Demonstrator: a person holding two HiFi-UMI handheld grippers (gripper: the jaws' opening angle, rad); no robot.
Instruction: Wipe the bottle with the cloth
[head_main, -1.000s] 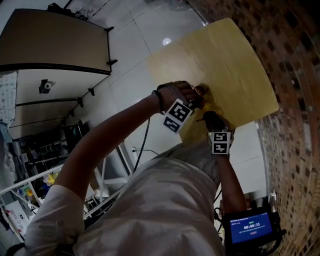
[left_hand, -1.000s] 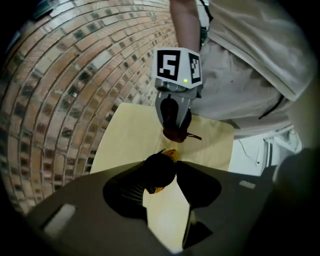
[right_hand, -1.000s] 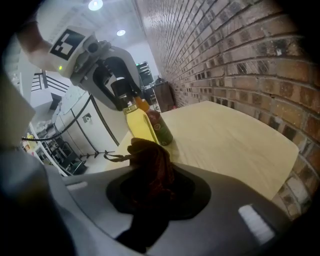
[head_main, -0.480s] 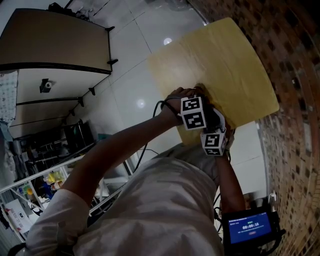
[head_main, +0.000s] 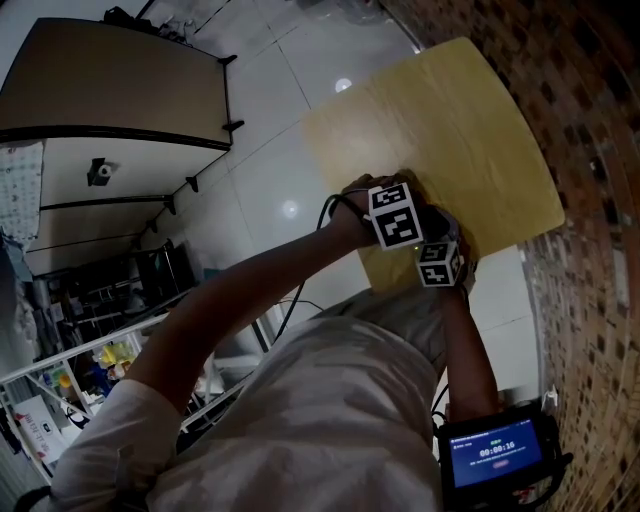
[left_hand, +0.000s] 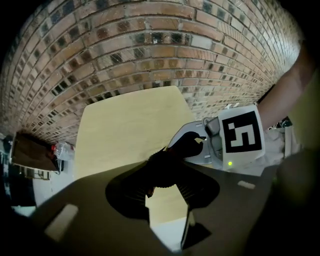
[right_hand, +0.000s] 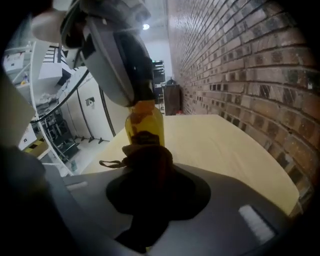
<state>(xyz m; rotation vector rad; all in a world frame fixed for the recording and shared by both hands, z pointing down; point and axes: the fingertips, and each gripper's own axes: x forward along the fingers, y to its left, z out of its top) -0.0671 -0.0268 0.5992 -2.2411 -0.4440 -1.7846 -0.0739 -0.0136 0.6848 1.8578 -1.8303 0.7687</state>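
Left gripper (left_hand: 162, 175): clamped on bottle (right_hand: 145, 122) neck.
Right gripper (right_hand: 150, 175): pinching dark cloth (right_hand: 147, 160) against bottle body.
Risk: wipe force could twist bottle loose; falls onto table (right_hand: 225, 145).

A brick wall (head_main: 590, 150) runs down the head view from 1 to 5 o'clock. A pale wooden table (head_main: 470, 110) stands against it at 1 o'clock. Glossy white floor tiles (head_main: 270, 120) at 12 reflect lamps. A brown cabinet (head_main: 110, 85) sits at 10, cluttered shelves (head_main: 70, 370) at 8.
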